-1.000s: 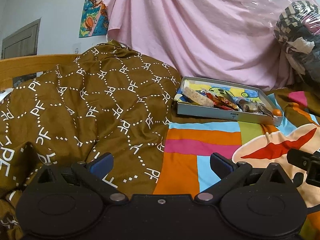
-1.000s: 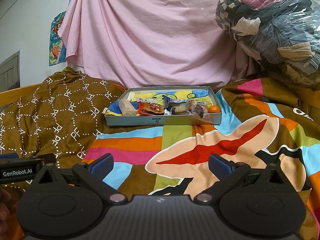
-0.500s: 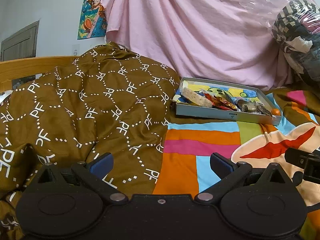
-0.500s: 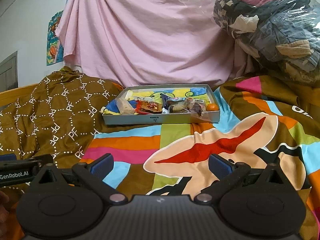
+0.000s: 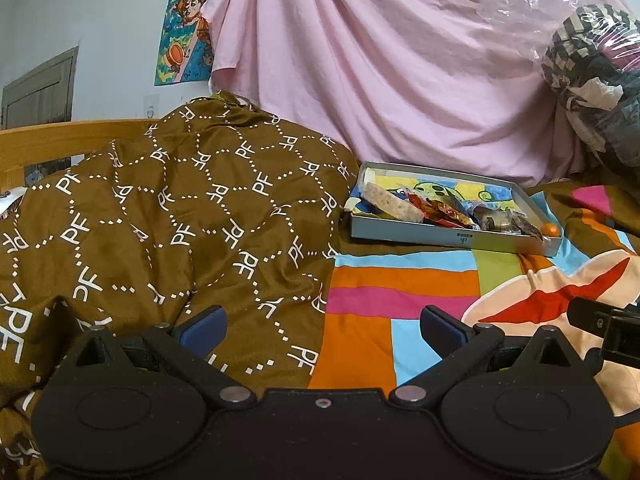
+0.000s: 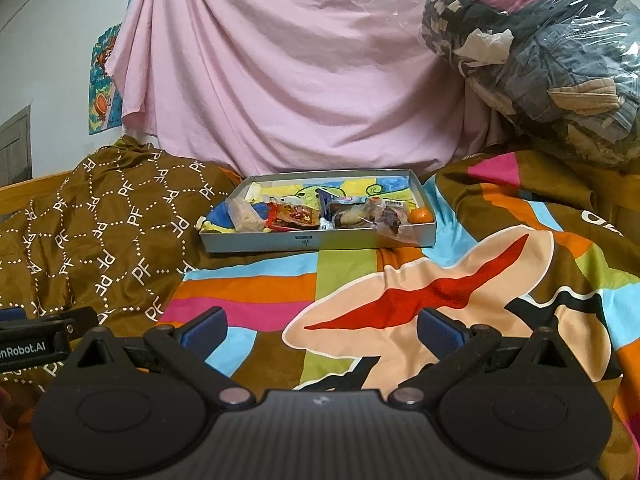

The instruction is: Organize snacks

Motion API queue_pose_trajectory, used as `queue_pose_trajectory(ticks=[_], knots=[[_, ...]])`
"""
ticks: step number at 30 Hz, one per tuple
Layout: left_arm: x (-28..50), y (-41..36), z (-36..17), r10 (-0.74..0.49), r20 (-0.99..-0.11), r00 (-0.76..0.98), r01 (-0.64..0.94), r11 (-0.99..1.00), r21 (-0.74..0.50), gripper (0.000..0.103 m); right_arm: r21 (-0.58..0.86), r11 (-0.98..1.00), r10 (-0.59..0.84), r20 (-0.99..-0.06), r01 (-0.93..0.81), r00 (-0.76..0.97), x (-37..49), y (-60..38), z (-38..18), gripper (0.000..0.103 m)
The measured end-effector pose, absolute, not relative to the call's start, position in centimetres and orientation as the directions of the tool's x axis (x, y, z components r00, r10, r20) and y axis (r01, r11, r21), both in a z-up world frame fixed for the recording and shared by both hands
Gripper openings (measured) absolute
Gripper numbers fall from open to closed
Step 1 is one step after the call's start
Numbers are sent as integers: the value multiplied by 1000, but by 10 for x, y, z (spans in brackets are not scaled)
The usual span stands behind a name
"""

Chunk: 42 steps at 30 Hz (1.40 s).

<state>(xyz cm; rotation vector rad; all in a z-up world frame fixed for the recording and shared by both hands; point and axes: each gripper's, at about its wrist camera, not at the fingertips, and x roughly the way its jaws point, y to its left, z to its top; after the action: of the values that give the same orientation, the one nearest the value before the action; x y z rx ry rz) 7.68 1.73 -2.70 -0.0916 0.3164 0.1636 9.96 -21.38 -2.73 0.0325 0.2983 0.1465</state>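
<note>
A shallow grey box (image 6: 304, 240) (image 5: 448, 236) lies on the bed, far ahead of both grippers. It holds several wrapped snacks: a pale speckled bar (image 6: 244, 216) (image 5: 394, 204) at the left, a red-orange packet (image 6: 294, 216) (image 5: 436, 210), dark wrapped pieces (image 6: 360, 214) (image 5: 500, 222) and a small orange fruit (image 6: 421, 215) (image 5: 551, 229) at the right end. My left gripper (image 5: 322, 328) is open and empty, low over the brown blanket. My right gripper (image 6: 322, 330) is open and empty, low over the colourful bedspread.
A rumpled brown "PF" blanket (image 5: 160, 220) (image 6: 100, 224) rises left of the box. A pink sheet (image 6: 288, 80) hangs behind. A plastic-wrapped bundle of clothes (image 6: 540, 52) sits at the right. A wooden bed rail (image 5: 60, 140) runs along the left.
Both views have shifted slightly closer to the box. Both grippers stay open and empty.
</note>
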Motion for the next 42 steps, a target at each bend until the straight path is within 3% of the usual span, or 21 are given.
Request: queue_pose_trajectory(ticks=[42], knots=[[75,19,-26,150,-307,940,-180,981,-69,102,28,988,151,-273,-149,950,97,-209,-27,103]])
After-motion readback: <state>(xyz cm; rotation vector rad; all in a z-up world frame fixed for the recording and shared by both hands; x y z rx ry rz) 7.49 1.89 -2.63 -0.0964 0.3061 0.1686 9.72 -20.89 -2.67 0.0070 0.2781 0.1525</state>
